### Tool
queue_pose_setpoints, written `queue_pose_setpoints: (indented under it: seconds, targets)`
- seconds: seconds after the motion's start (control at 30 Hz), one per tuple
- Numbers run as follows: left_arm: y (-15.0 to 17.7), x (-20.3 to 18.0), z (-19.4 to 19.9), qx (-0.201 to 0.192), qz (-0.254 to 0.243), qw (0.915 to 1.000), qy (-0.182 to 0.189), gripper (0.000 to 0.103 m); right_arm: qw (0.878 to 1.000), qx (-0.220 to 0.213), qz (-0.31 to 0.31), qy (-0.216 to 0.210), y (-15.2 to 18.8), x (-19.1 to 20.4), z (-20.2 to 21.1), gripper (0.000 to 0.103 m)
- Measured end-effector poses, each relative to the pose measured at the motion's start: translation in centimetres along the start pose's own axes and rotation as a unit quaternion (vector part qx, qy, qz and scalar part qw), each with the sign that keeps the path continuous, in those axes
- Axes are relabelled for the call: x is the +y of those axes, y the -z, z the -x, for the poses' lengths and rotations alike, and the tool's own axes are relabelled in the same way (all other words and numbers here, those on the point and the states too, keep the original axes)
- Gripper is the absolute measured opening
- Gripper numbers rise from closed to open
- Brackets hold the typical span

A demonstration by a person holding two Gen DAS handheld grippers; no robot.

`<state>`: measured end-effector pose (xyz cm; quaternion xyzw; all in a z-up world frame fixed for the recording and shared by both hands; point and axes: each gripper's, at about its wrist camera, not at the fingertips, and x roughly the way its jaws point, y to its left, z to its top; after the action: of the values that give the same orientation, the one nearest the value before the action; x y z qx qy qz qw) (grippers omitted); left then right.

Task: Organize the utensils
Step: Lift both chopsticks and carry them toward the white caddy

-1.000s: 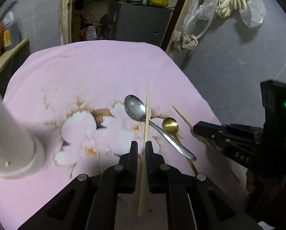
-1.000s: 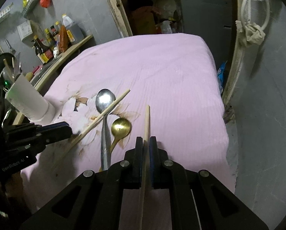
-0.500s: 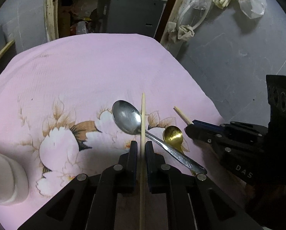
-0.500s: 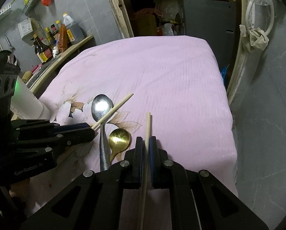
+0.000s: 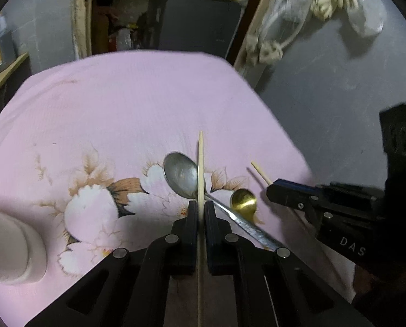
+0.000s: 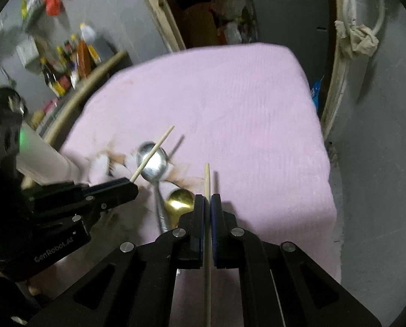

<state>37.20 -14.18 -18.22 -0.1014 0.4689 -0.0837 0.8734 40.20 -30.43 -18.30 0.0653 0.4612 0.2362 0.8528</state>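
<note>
Two wooden chopsticks are held, one in each hand-held gripper, above a desk (image 5: 121, 103) draped in a pink cloth with a flower print.

Left wrist view: the left hand-held gripper (image 5: 201, 209) is closed on a chopstick (image 5: 200, 163), which runs straight forward between the jaws, its tip ahead of them. Beneath it on the cloth lies a steel spoon (image 5: 182, 175), bowl up, handle angled toward the lower right. Just right of that handle lies a gold spoon (image 5: 243, 200). The right hand-held gripper (image 5: 273, 189) enters from the right, the tip of its own chopstick (image 5: 260, 173) projecting past its fingers. A white cylindrical container (image 5: 9, 248) stands at the left edge; its contents cannot be seen.

Right wrist view (blurred): the right hand-held gripper (image 6: 207, 201) is clamped on the second chopstick (image 6: 207, 179), which points forward over the cloth. The left hand-held gripper (image 6: 133, 188) reaches in from the left, its chopstick (image 6: 153, 152) slanting across the steel spoon's (image 6: 152, 163) bowl. The gold spoon (image 6: 179, 201) lies just left of the right jaws. The white container (image 6: 43, 160) stands behind the left gripper; whether anything is in it cannot be told. Sauce bottles (image 6: 66, 65) line a shelf at upper left.
</note>
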Motion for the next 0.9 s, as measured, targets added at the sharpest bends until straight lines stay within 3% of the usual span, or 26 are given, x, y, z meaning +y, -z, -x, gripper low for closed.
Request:
queue_pose_setpoints:
  seconds: [0.2,0.4,0.63,0.9]
  targets:
    - [0.9,0.9,4.8,-0.080,0.046,0.9949,0.040,0.005,0.992,-0.115,-0.025,-0.052,0.6,1.0,4.0,0.005]
    - [1.0,1.2,10.2,-0.160,0.045,0.9850,0.047,0.005,0.974,-0.210,0.001,-0.084,-0.2,4.2,7.2,0.005]
    - [-0.1,4.2,16.6,-0.238,0.065,0.9682,0.039,0.005,0.954,-0.272,0.047,-0.115,-2.8,9.8,9.1,0.005]
    - [-1.8,11.5,23.2,-0.319,0.114,0.9410,0.011,0.005,0.928,-0.329,0.069,-0.164,-5.9,17.3,9.4,0.005]
